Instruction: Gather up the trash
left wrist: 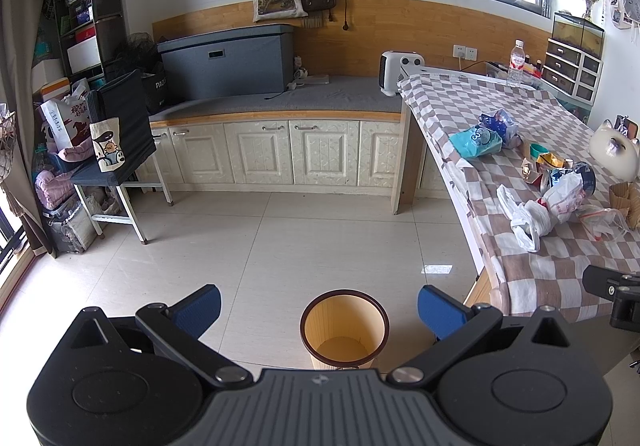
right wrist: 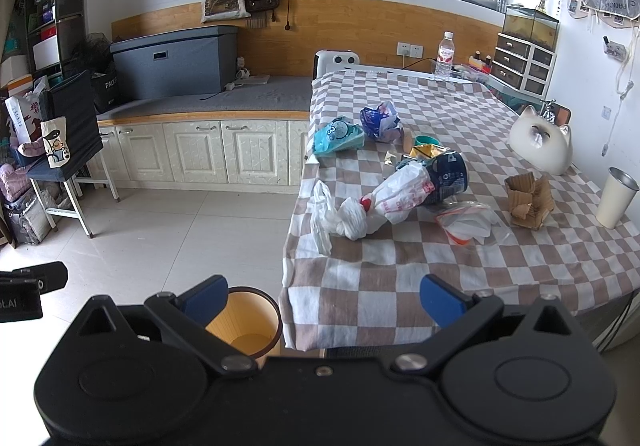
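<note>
A round tan waste bin (left wrist: 344,330) stands on the floor by the table's near corner, also in the right wrist view (right wrist: 246,322). Trash lies on the checkered table (right wrist: 440,278): a white plastic bag (right wrist: 360,210) wrapped around a dark can (right wrist: 448,172), a clear bag (right wrist: 468,224), torn cardboard (right wrist: 528,200), a teal packet (right wrist: 336,136), a blue wrapper (right wrist: 378,120) and small yellow scraps (right wrist: 426,151). My left gripper (left wrist: 320,312) is open and empty above the bin. My right gripper (right wrist: 324,298) is open and empty at the table's near edge.
A white cup (right wrist: 616,198) and a white cat-shaped object (right wrist: 540,144) stand at the table's right. A water bottle (right wrist: 445,56) stands at its far end. Cabinets (left wrist: 276,150), a folding chair with bags (left wrist: 116,150) and shelving (left wrist: 84,6) line the far side.
</note>
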Demonstrator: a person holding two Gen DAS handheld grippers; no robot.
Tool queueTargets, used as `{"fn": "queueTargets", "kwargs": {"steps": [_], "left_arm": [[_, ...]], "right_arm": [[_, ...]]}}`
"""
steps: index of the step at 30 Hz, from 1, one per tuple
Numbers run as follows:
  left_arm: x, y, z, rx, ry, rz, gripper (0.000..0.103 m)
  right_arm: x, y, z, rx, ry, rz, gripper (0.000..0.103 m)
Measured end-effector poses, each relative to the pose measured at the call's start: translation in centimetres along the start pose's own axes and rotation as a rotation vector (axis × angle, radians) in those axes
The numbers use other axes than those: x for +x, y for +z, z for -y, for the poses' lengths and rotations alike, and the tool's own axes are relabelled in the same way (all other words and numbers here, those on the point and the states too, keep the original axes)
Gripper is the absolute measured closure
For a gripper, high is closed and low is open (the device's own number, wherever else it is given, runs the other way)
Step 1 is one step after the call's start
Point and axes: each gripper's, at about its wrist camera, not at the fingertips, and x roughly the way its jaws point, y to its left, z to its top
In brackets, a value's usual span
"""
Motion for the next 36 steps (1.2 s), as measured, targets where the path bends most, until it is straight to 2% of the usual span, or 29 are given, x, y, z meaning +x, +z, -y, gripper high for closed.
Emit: {"fn": "queueTargets", "kwargs": {"steps": [14, 21, 28, 36], "left_arm": [[0.0, 0.0, 0.0, -0.002, 0.001, 0.003, 0.000], [-0.4, 0.1, 1.3, 0.009, -0.008, 0.066, 0.000], [-1.1, -0.1, 2.6, 0.046, -0.052, 0.187, 0.000], [0.0, 0.0, 4.9, 0.059, -0.171, 0.244, 0.000]], "right_arm": [[0.4, -0.1, -0.1, 0.000, 0.001, 0.004, 0.000], [-0.7, 0.0, 0.5, 0.019, 0.021, 0.052, 0.000], [-1.5, -0.7, 2.1, 0.055, 0.044, 0.161, 0.000], [-1.9, -2.8, 5.7, 0.116, -0.003, 0.335, 0.000]]}}
